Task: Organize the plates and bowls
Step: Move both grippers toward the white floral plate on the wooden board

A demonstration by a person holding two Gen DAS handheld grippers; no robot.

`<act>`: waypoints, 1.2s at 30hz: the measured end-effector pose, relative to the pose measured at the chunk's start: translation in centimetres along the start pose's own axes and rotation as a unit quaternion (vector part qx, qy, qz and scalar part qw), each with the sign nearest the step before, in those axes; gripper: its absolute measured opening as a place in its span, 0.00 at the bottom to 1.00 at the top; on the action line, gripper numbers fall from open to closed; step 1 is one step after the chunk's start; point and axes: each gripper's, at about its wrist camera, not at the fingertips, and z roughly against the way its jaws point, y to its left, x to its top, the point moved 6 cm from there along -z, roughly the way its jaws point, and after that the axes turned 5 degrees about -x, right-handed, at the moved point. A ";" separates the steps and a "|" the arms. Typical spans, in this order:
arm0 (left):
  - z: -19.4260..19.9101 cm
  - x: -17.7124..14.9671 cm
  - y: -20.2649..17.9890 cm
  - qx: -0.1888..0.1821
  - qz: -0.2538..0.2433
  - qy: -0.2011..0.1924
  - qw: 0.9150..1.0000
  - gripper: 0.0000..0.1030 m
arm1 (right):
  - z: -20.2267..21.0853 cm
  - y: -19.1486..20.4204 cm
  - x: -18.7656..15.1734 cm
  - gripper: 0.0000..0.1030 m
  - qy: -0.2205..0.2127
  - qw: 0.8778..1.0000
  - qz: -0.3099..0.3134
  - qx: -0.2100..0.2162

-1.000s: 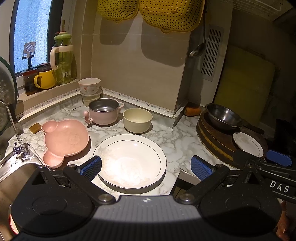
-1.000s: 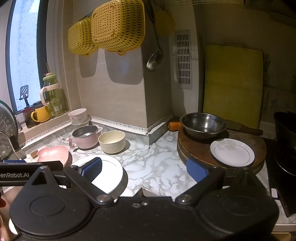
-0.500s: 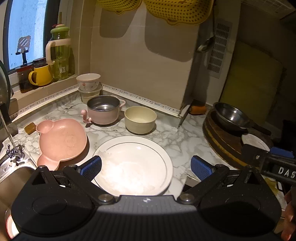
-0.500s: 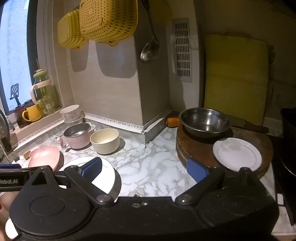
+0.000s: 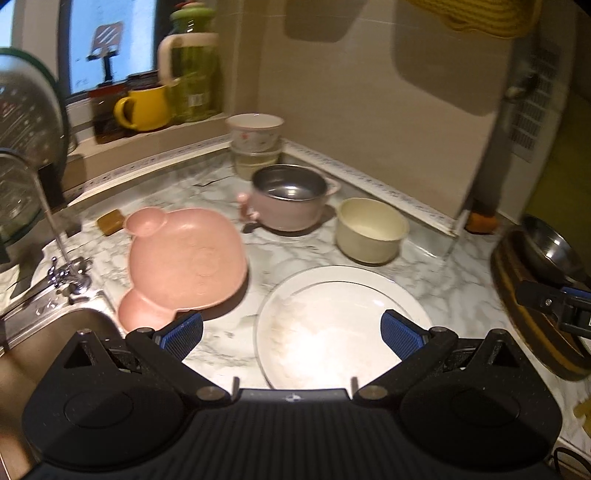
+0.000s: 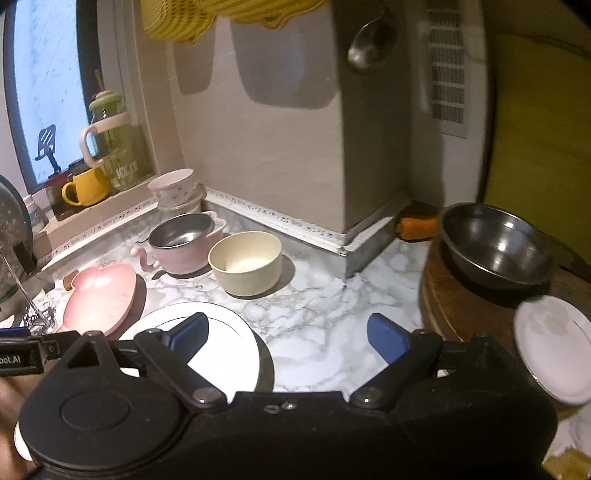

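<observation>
A large white plate (image 5: 343, 325) lies on the marble counter, with a pink bear-shaped plate (image 5: 184, 262) to its left. Behind stand a cream bowl (image 5: 369, 229), a pink pot with a steel liner (image 5: 288, 199) and stacked small bowls (image 5: 255, 144). My left gripper (image 5: 291, 332) is open and empty, low over the white plate's near edge. My right gripper (image 6: 288, 336) is open and empty above the counter between the white plate (image 6: 221, 347) and a round wooden board (image 6: 461, 306). The board bears a steel bowl (image 6: 495, 247) and a small white plate (image 6: 554, 347).
A sink (image 5: 44, 332) with a tap (image 5: 62, 266) is at the left. A yellow mug (image 5: 144, 107) and a green jug (image 5: 192, 74) stand on the window sill. Yellow baskets (image 6: 229, 14) and a ladle (image 6: 369, 48) hang on the wall.
Both grippers have moved forward and down toward the counter. The dishes look larger and nearer. Nothing has been taken hold of and both stay open.
</observation>
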 end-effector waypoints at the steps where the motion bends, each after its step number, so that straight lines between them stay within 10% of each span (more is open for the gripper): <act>1: -0.2 0.1 0.4 0.003 0.004 0.001 1.000 1.00 | -0.5 0.2 0.2 0.90 0.003 1.000 0.005 0.004; 19: -3.0 2.0 5.4 0.057 0.040 0.020 0.997 0.95 | -6.9 2.9 2.3 0.85 0.036 0.997 0.043 0.052; 27: -5.5 2.5 -4.1 -0.062 -0.058 0.044 0.995 0.83 | -4.1 -4.5 1.8 0.81 0.032 0.999 -0.020 -0.025; 36: -7.4 2.7 -18.5 -0.214 -0.164 0.053 0.962 0.81 | 1.6 -14.1 0.5 0.82 0.007 0.987 -0.073 -0.145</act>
